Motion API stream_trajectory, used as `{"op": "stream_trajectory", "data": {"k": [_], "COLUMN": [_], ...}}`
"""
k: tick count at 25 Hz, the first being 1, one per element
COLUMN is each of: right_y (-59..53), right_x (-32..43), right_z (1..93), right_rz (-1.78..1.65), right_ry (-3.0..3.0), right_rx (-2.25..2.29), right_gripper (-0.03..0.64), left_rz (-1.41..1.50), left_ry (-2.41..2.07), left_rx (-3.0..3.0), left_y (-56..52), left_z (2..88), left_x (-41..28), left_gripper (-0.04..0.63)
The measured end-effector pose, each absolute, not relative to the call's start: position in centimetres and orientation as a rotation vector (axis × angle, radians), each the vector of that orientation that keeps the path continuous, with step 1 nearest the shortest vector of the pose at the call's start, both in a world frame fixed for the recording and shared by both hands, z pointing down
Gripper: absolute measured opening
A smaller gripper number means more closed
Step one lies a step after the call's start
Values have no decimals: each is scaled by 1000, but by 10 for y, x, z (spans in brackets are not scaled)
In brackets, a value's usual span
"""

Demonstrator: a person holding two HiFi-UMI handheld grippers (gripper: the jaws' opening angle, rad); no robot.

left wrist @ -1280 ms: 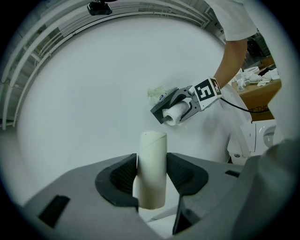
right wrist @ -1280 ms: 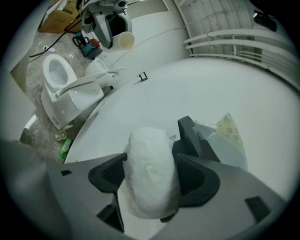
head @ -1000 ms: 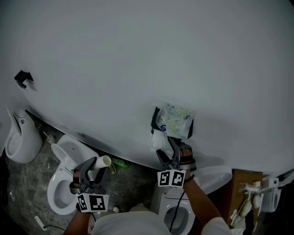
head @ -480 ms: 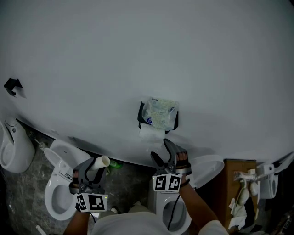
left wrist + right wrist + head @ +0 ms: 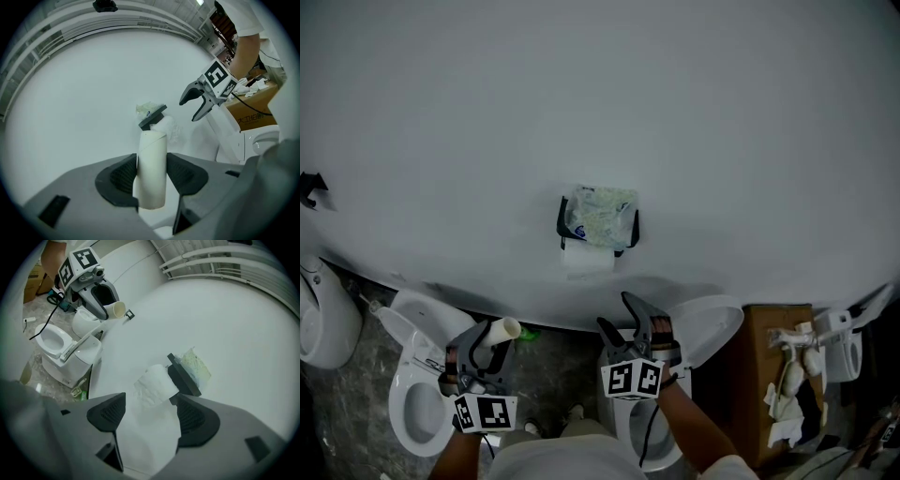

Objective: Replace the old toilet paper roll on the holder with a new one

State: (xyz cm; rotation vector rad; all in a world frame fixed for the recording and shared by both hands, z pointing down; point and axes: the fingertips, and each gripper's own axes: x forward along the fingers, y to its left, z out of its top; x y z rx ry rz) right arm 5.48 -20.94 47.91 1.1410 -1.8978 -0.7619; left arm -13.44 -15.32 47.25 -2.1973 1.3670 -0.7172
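A black wall holder carries a white toilet paper roll under its lid, and a pack of wipes lies on top. My right gripper stands open and empty, below the roll and apart from it. The right gripper view shows the roll and the holder ahead, between that open gripper's jaws but beyond them. My left gripper is shut on a bare cardboard tube, low at the left. In the left gripper view the tube stands upright between the pads of the gripper.
A white toilet is below the left gripper and another toilet below the right one. A urinal hangs at far left. A brown cardboard box with rags stands at right. A green bottle lies by the wall.
My right gripper has drawn back from the roll on the holder, down and left in the head view. The left gripper keeps its hold on the cardboard tube and has shifted only slightly.
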Motion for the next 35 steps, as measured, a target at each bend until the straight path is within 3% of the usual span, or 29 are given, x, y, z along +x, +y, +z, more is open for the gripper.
{"op": "stream_trajectory", "data": {"k": [3,10,15,23,35], "right_y": [-197,-179,-177,-183,-167], "right_x": [58,66,70,95,148], "right_z": [482,482,470,450,385], "right_rz": [-751,-686,-673,-593,-416], "right_ry": [-1891,-1911,-1922,-1962,-2142], "right_rx": [1162,1222,1290,1415,1690], "right_gripper": [227,148,57,0,-2], "left_rz": [-711,-701,-687,-629,-558], "left_ry": [1344,1303,1295,1300,1378], "left_rx": [-2207,-2213,-2205,-2189,-2174], "left_y": [-150,-145,-145,-148,-157], "left_z": [472,468,461,440,410], "left_x": [-129,-121,-121,-117,-127], "left_gripper": [198,198,198,198,198]}}
